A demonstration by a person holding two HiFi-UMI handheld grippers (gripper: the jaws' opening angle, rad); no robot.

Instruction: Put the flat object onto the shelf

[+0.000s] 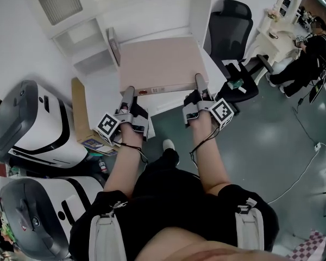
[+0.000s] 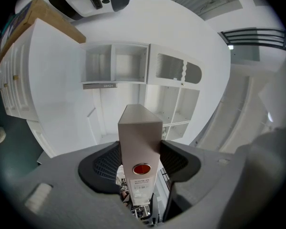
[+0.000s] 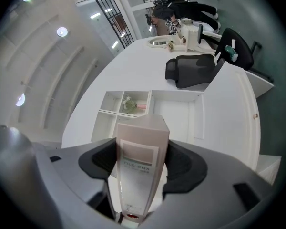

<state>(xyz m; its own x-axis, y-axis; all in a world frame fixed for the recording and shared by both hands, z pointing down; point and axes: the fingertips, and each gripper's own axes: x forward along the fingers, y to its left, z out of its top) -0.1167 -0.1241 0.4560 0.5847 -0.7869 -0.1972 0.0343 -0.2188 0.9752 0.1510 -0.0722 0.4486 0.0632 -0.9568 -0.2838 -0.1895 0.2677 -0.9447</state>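
The left gripper (image 1: 129, 93) and right gripper (image 1: 200, 84) each clamp the near spine edge of the file box (image 1: 157, 64), one at each end. The box is held flat, extending away from the jaws toward the shelf (image 1: 89, 64) directly ahead. One compartment holds flowers (image 3: 128, 103).

Open shelf compartments (image 1: 89, 43) stand clear ahead. A black office chair (image 1: 229, 32) crowds the right side; a cardboard box (image 1: 79, 110) and white machines (image 1: 35, 125) block the left.
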